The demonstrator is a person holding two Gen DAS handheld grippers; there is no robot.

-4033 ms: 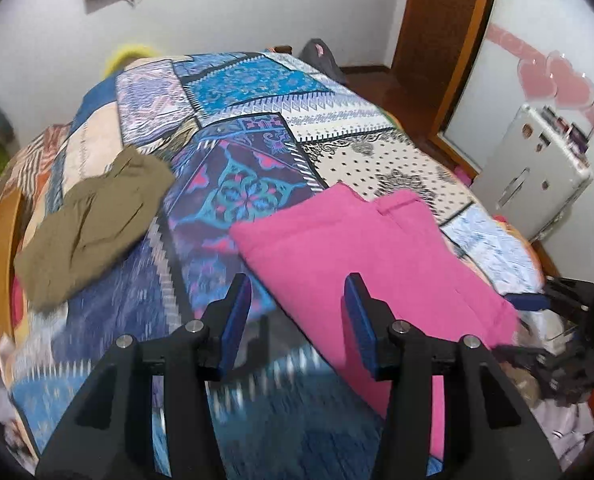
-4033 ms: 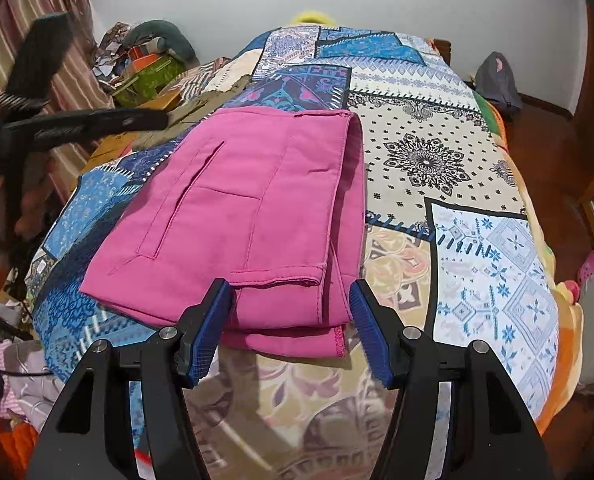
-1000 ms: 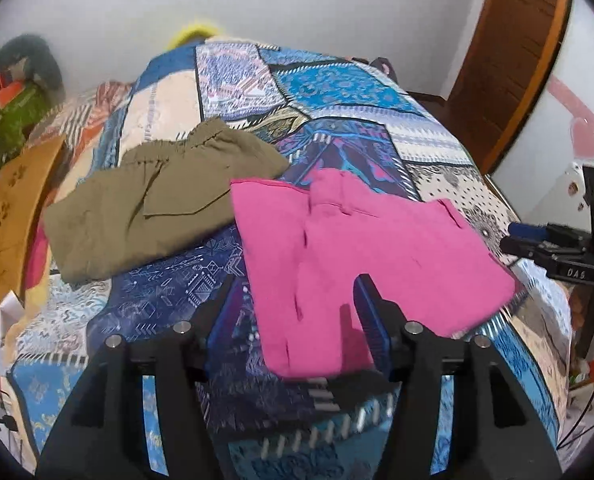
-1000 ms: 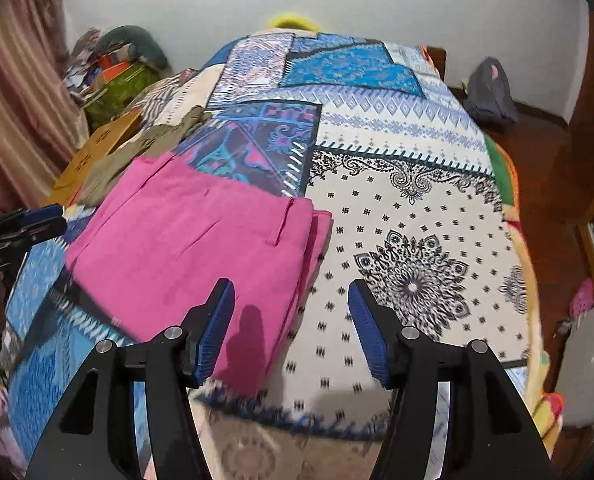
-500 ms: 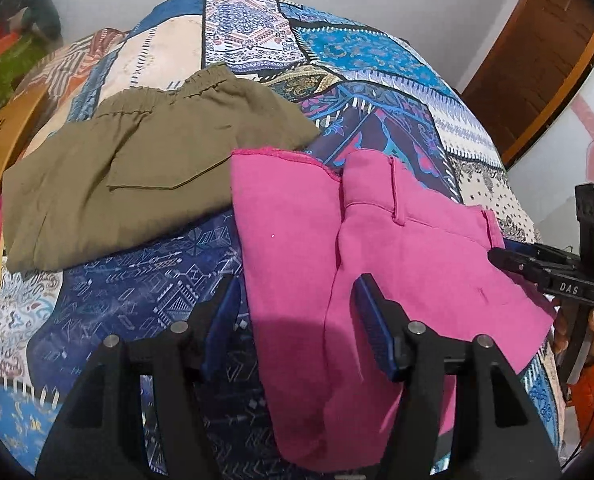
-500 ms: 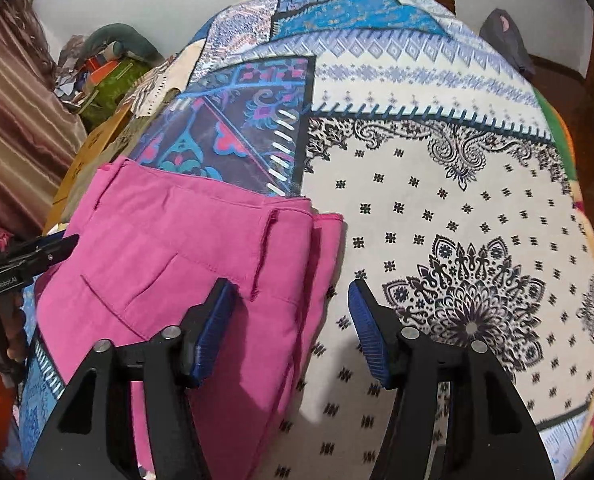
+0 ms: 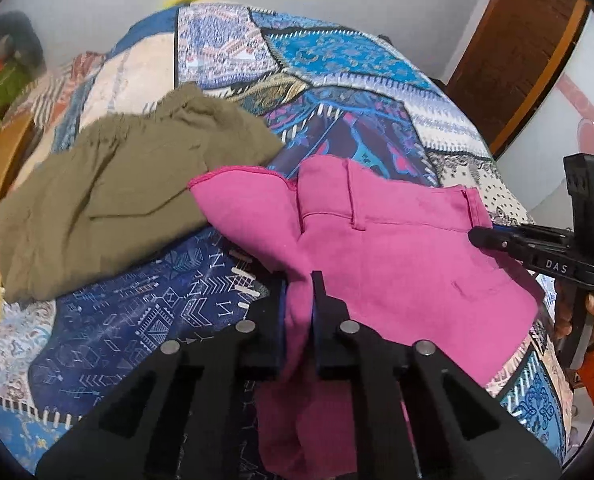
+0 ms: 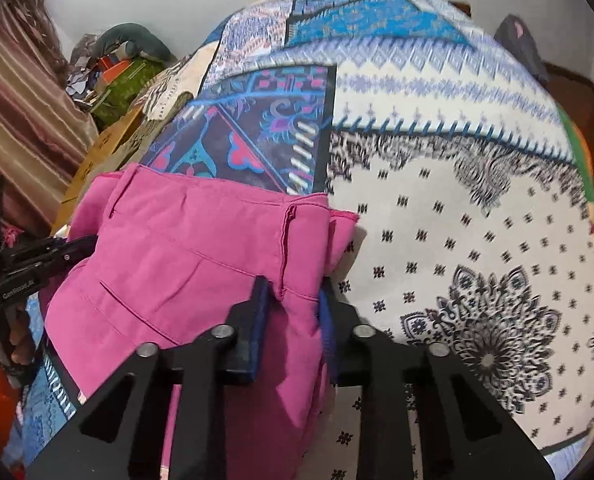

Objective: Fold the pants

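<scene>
**Pink pants held at both near corners, fold line running left to right**

Bed [image 7: 337, 52]: patchwork cover, carrying everything below. We stand at its near edge.

Pants [image 7: 397, 240]: pink, already folded to a thick pad. Their long axis runs across us, from one gripper to the other; the waistband with its belt loops lies on the far side. The near edge is bunched up off the cover at both ends.

Olive garment [image 7: 109, 196]: lies flat, just beyond and left of the pants, its edge touching or overlapped by the pink corner.

Left gripper [image 7: 298, 292]: clamped on the near left corner of the pants, cloth squeezed between its jaws.

Right gripper [image 8: 291, 300]: clamped on the near right corner, by the seam, a thick fold of cloth between its jaws.

We judge that neither hand is nearer: each holds its own end, so the next move goes forward, away from us, carrying the near edge over toward the waistband.
</scene>
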